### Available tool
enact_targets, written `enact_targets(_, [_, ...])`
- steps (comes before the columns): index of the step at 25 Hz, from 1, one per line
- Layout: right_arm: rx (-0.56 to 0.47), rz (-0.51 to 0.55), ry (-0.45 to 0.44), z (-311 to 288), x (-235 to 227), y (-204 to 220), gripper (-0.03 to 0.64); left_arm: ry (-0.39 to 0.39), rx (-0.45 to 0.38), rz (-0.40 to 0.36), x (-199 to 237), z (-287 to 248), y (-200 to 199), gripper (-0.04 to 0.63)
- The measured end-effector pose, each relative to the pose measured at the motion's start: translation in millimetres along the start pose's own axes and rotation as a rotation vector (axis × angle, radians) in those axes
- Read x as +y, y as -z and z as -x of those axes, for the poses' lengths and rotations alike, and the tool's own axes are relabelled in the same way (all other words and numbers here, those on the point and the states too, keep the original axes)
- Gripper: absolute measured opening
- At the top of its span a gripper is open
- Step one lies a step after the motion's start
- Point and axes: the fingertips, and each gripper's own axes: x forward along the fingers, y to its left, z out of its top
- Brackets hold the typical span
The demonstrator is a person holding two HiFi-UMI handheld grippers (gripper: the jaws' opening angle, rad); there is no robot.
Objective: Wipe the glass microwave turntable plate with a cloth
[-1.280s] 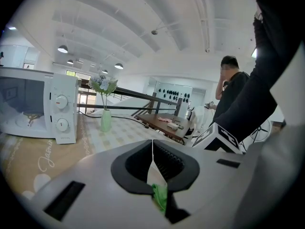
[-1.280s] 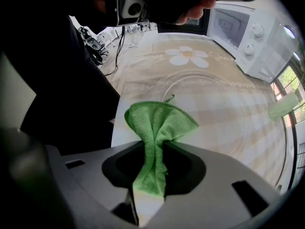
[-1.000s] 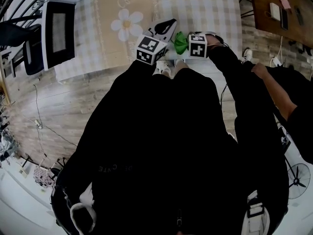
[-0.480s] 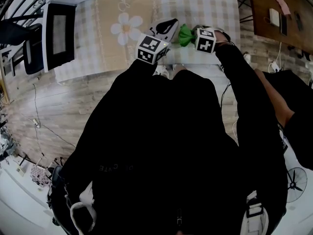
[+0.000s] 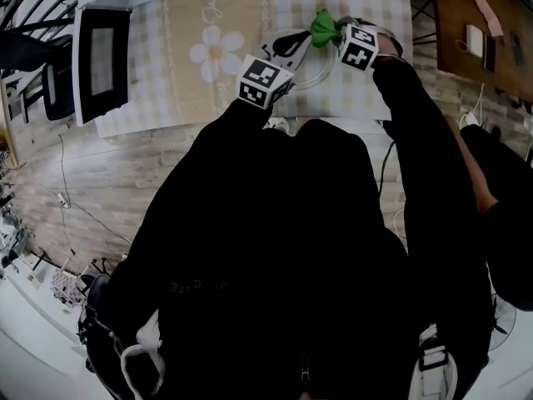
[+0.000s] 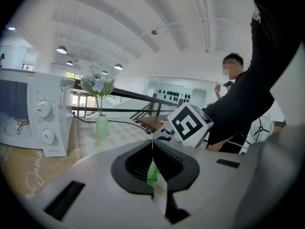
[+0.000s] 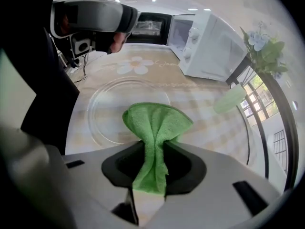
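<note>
A white microwave (image 5: 102,61) stands at the left end of the bench (image 5: 183,98), and beside it the left hand-held gripper (image 6: 153,168) has its jaws pressed together on a thin clear edge, which seems to be the rim of the glass turntable plate (image 7: 107,113). The plate sits over the checked bench cover between the two tools. At its rim the green cloth (image 7: 157,120) bunches out of the right hand-held gripper (image 7: 153,163), which pinches it tightly.

Right claw (image 5: 336,34) holds green cloth (image 5: 323,26) over plate (image 5: 318,75).
</note>
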Motion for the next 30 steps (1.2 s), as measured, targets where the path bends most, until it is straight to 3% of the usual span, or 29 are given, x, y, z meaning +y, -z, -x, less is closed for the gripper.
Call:
enact_targets(9, [0.001,0.019,0.012,-28.1,-27.9,-6.3,0.133,-0.014,0.011,0.014,16.8,-12.0,-1.5,0.021])
enact_targets(14, [0.028,0.061,-0.025,-45.8,-21.2,-1.4,0.132,-0.019,0.017,0.026,21.7,-16.0,1.6,0.021])
enact_targets(18, [0.021,0.016,-0.078,-47.2,-20.1,-1.3,0.123,-0.027,0.024,0.033,26.1,-16.0,4.7,0.021])
enact_targets(23, [0.045,0.059,-0.064,-45.3,-14.3,-0.4,0.123,-0.025,0.030,0.037,25.6,-12.6,8.4,0.021])
enact_targets(30, [0.061,0.042,-0.083,-39.6,4.9,9.3,0.126,-0.008,0.032,0.032,18.5,-8.5,11.4,0.021])
